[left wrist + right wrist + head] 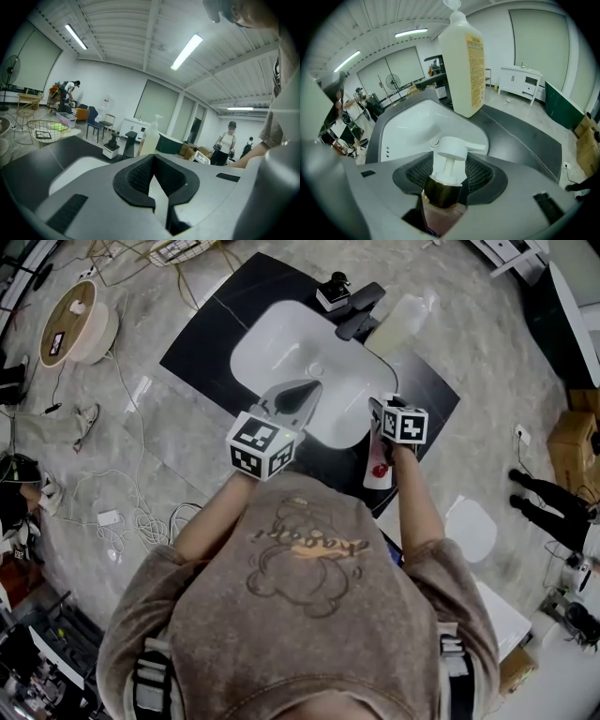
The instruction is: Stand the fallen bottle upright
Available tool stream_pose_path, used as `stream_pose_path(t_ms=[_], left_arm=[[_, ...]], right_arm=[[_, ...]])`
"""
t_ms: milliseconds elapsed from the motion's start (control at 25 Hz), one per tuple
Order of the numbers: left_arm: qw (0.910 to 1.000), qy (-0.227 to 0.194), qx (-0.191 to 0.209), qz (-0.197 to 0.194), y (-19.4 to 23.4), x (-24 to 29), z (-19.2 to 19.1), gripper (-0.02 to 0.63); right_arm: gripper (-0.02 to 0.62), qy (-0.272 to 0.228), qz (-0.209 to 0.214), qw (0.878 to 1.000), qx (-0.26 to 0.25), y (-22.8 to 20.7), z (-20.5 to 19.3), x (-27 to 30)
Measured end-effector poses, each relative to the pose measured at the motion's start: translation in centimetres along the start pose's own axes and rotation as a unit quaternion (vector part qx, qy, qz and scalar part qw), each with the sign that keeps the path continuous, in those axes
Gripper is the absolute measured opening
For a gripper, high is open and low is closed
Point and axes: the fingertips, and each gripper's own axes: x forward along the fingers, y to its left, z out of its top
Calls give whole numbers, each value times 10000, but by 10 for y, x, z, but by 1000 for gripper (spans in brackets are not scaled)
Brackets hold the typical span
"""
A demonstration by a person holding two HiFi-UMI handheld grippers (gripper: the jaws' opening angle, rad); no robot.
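Note:
A small pinkish pump bottle (449,154) with a gold collar and a white pump head sits between the pads of my right gripper (450,172), which is shut on it. In the head view this bottle (378,468) shows a red mark and hangs at the sink's near right corner, under my right gripper (381,432). It points pump-first away from me and is tilted. My left gripper (309,390) hovers over the near part of the white sink (272,343). In the left gripper view the left gripper (152,161) has its tips together with nothing in them.
A tall cream pump bottle (464,61) stands upright on the black counter (202,343) beside the sink's far right corner. A black faucet (361,306) and a small black-and-white item (333,292) stand behind the sink. Cables and stools lie on the floor to the left.

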Motion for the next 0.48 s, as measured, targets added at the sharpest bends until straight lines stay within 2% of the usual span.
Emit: stream_pose_path(t_ms=[480], left_arm=[[9995,-61,73,-309,-24,4,2,18]], right_arm=[[212,-1230,-369,9915,-194,-13,45,-51]])
